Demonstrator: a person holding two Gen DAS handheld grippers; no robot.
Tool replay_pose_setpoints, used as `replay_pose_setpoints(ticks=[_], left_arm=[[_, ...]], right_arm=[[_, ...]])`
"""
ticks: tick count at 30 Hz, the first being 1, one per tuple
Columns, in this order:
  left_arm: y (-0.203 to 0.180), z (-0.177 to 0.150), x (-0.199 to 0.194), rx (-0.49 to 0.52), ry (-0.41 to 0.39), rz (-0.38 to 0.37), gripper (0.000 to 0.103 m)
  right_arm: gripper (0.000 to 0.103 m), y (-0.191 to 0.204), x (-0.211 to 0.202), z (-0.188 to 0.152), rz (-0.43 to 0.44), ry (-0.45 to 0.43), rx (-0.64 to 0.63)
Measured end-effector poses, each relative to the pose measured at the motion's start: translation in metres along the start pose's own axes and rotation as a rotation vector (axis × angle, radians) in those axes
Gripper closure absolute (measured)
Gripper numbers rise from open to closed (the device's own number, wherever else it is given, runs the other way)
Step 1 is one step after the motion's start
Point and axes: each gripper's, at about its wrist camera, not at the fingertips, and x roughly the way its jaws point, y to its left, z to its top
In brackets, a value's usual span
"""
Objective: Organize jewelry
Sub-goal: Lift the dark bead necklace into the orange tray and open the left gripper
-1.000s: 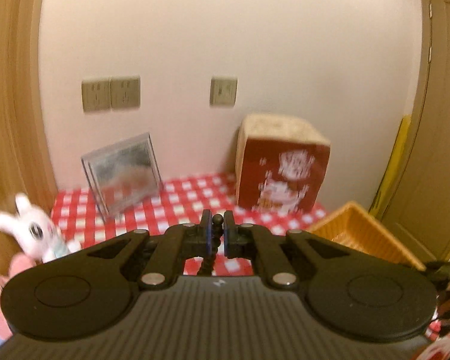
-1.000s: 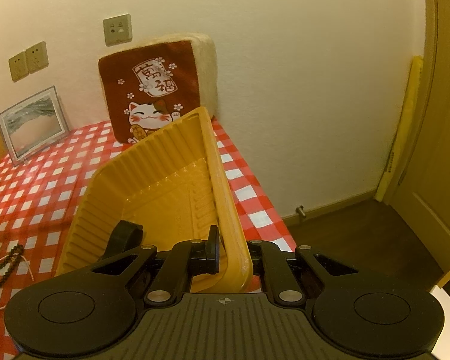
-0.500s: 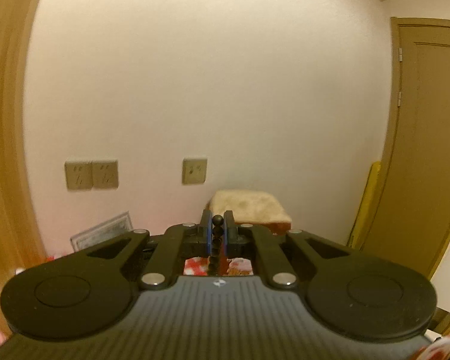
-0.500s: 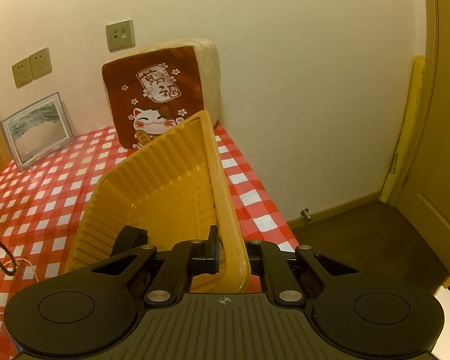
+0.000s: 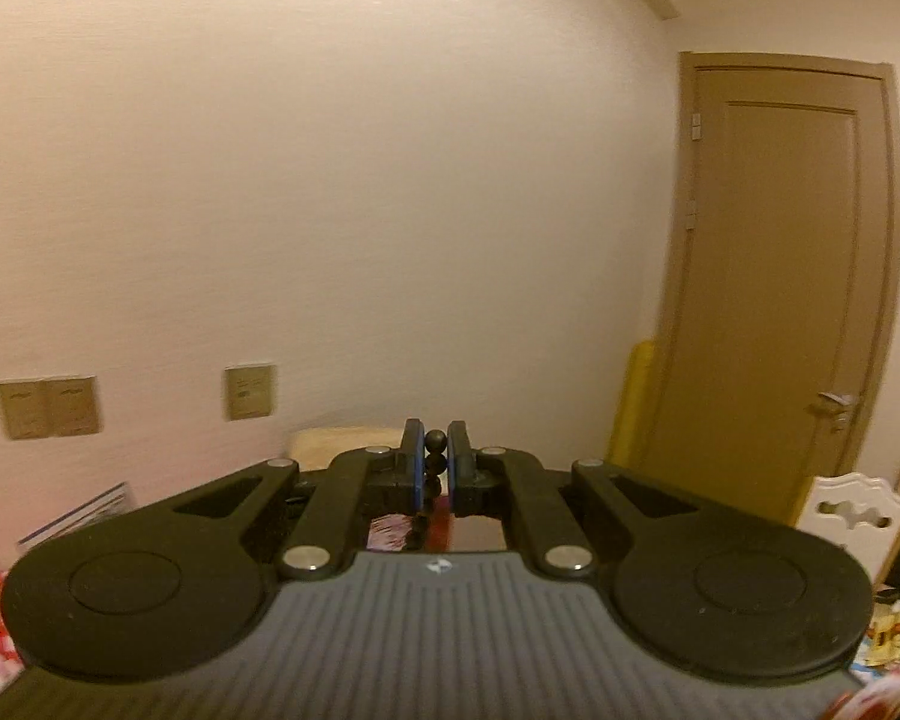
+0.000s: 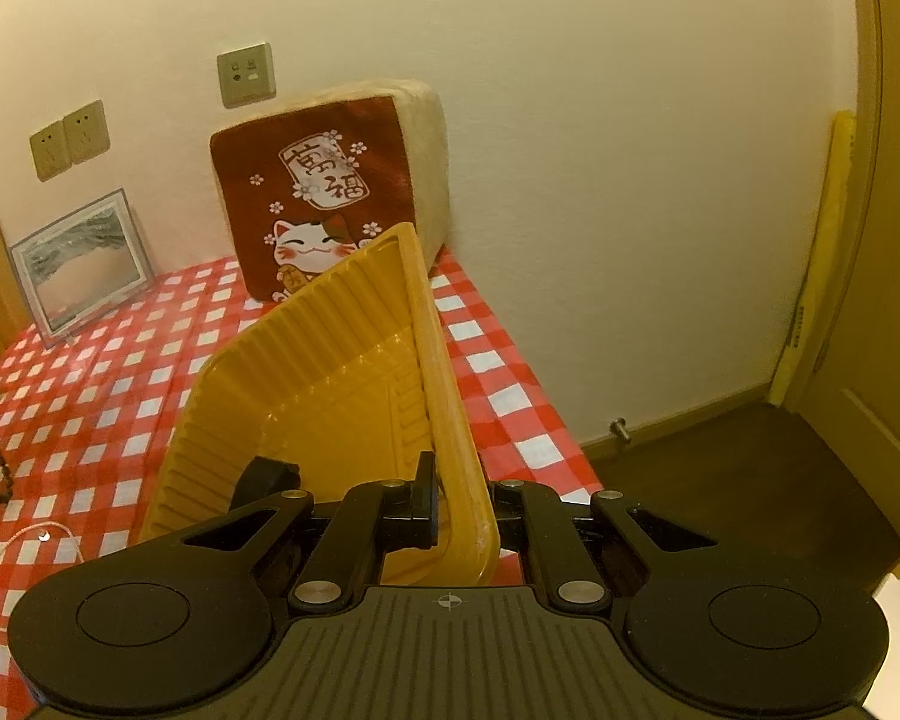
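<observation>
Your left gripper (image 5: 432, 455) pinches the dark bead strand (image 5: 434, 450) high above the desk (image 6: 120, 372), and your right gripper (image 6: 459, 501) clamps the tilted yellow tray (image 6: 342, 384) by its rim, so swinging beads may miss it or the tray may slip.

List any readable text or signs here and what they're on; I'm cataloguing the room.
"萬福": white plaque on the red lucky-cat cushion, right wrist view.
Yellow strip by the door: dark print, too small to read.
Wall sockets: no readable text.
Left wrist view: nothing legible.
</observation>
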Motion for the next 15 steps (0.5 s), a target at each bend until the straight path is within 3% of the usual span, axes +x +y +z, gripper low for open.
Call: replay_pose_setpoints(ticks=[8,15], left_arm=[[-0.034,0.008,0.037,-0.007,-0.030,-0.167,0.097],[-0.055,-0.017,0.083,-0.076,0.023,-0.269,0.097]], right_arm=[[0.095,0.002,-0.001,0.002,0.009,-0.004,0.001],[0.094,0.002,-0.003,0.002,0.016,-0.007,0.001]])
